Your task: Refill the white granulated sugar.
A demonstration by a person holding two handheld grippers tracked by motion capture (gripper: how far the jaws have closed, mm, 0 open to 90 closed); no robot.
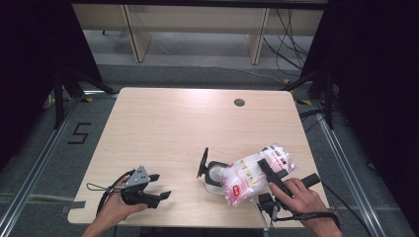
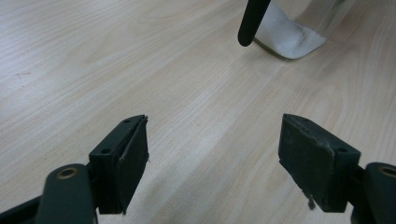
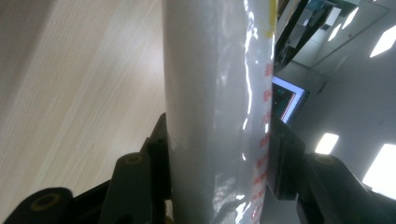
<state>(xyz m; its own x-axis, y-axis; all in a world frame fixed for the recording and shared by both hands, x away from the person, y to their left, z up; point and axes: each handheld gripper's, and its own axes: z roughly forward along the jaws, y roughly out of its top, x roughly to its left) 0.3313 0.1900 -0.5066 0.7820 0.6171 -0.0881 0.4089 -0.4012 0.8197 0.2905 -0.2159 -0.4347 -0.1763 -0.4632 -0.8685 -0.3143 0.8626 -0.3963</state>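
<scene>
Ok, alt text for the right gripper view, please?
A clear plastic bag with red print stands upright, clamped between the black pads of the right gripper. The pale wooden table lies to the left of it.

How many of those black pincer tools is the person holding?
2. The left gripper is in the left hand near the table's front edge, jaws open and empty. The right gripper, at front right, clamps a clear plastic bag with red print.

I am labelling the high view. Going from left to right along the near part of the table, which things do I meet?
Left gripper, open, in the person's left hand → small black stand with a round white part → clear plastic bag with red print → right gripper, fingers shut on that bag.
</scene>
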